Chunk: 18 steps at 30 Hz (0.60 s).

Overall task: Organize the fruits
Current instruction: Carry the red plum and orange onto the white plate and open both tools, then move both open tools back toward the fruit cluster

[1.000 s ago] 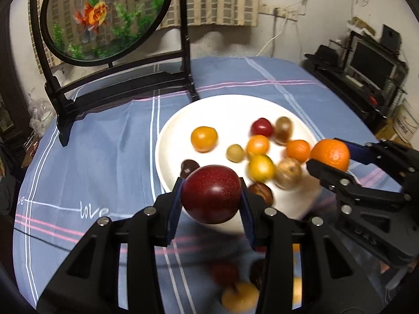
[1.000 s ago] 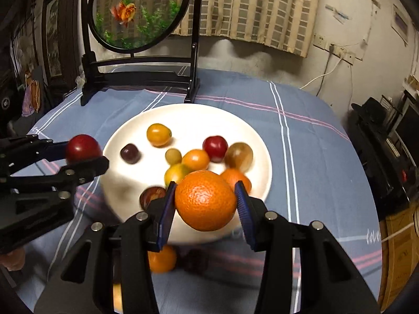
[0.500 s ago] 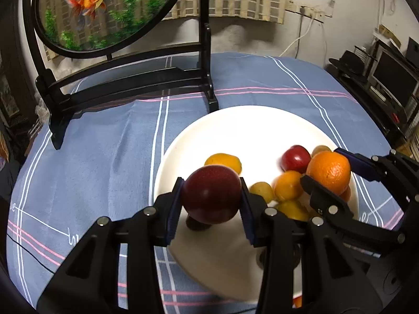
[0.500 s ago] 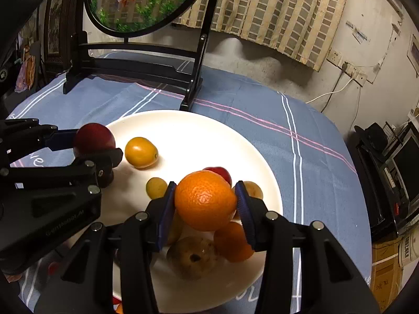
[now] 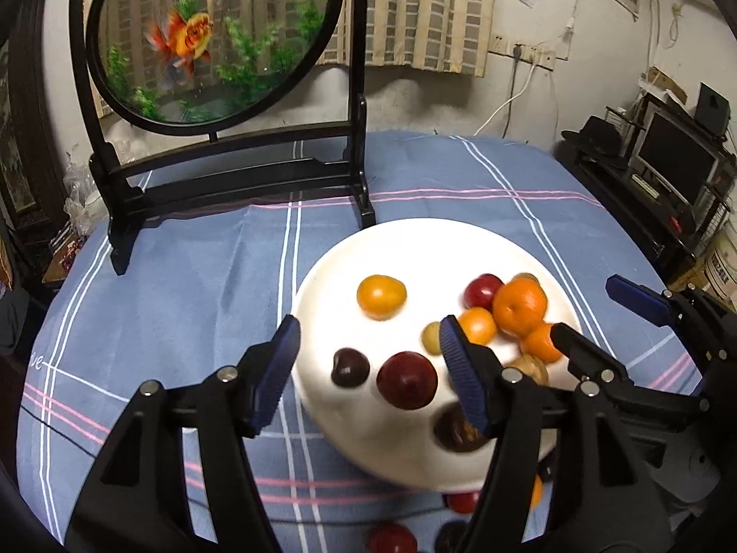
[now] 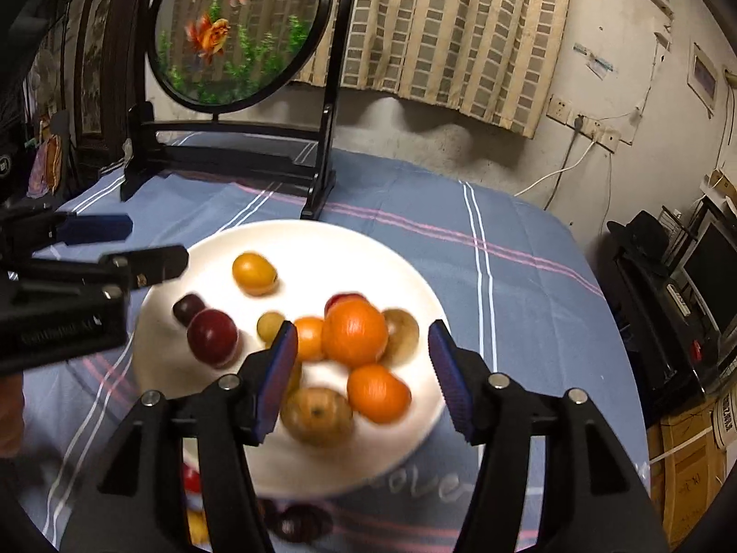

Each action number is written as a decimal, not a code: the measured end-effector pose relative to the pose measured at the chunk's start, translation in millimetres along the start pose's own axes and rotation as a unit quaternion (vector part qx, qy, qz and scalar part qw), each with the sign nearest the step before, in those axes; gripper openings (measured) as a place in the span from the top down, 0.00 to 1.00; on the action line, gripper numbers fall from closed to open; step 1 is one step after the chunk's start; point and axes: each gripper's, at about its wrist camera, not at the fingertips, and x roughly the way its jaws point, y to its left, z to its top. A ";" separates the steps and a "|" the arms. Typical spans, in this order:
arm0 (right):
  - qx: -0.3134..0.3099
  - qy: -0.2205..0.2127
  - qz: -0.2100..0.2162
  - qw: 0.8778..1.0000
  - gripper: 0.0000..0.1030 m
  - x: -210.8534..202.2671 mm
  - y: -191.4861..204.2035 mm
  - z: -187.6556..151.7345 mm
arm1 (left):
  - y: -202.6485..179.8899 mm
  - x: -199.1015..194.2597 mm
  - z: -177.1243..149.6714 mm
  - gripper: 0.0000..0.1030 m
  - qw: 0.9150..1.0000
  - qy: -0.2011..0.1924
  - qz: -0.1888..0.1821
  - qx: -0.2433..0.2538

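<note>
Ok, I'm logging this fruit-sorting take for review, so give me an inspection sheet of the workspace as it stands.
Surface: table under a blue striped cloth.
Job's things: white plate holds a large orange, a dark red plum and about nine smaller fruits; several more fruits lie on the cloth at its near edge, blurred.
Clutter: goldfish screen on a black stand behind the plate.
Grippers: left gripper open, empty; right gripper open, empty, both over the plate.
Cables: white cable from a wall socket.
Surroundings: curtain, monitor on shelving.
</note>
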 end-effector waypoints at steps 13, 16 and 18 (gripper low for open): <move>0.007 0.018 0.021 1.000 0.43 -64.0 19.4 -73.6 | -1.3 -58.0 -82.3 0.26 1.000 0.005 -0.008 0.014; 0.004 0.025 0.022 0.999 0.43 -71.6 28.8 -88.6 | 0.8 -61.5 -99.0 0.24 1.000 0.013 -0.009 0.014; -0.003 0.024 0.015 1.000 0.43 -78.0 36.2 -99.4 | 2.8 -64.1 -110.7 0.20 1.000 0.014 -0.015 0.009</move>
